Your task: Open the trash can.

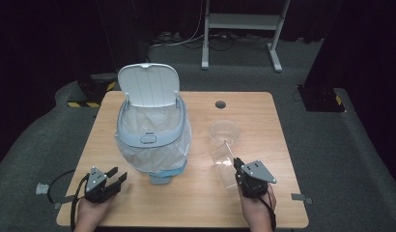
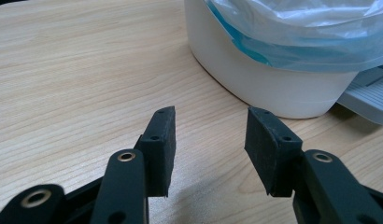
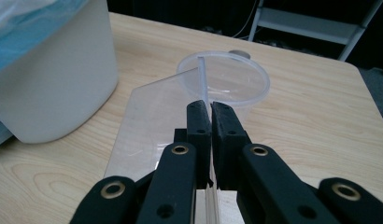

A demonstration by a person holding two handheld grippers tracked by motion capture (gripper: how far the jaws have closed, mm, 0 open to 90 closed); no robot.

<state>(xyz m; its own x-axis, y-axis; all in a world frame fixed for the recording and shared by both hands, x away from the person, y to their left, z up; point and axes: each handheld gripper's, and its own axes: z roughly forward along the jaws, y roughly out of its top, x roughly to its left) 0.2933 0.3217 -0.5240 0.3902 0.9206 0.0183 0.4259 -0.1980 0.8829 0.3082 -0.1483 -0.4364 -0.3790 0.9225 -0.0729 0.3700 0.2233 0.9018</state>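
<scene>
1. On the light wooden table (image 1: 196, 193), near its front edge, two hands each grip a black two-jaw gripper, the forearms coming in from the bottom of the high view.
2. At the lower right, the right gripper (image 1: 238, 163) points away from the person, its hand (image 1: 256, 210) wrapped around the handle below a grey three-cornered plate.
3. Its jaws are clenched on the wall of a clear square plastic container (image 1: 223, 162), which sits tilted; in the right gripper view the thin clear wall (image 3: 204, 84) rises straight up between the pressed pads.
4. Just beyond that container, a clear round plastic bowl (image 1: 225, 131) rests on the table, touching or nearly touching it; I cannot tell which.
5. At the lower left, the left gripper (image 1: 118, 175) rests low, angled toward the right, held by the left hand (image 1: 92, 212).
6. Its jaws are spread apart and grasp nothing; the left gripper view shows bare wood between the pads.
7. Between and beyond the hands stands a white waste bin (image 1: 152, 140) with pale blue rim, lid raised, lined with a translucent plastic bag (image 1: 152, 121).
</scene>
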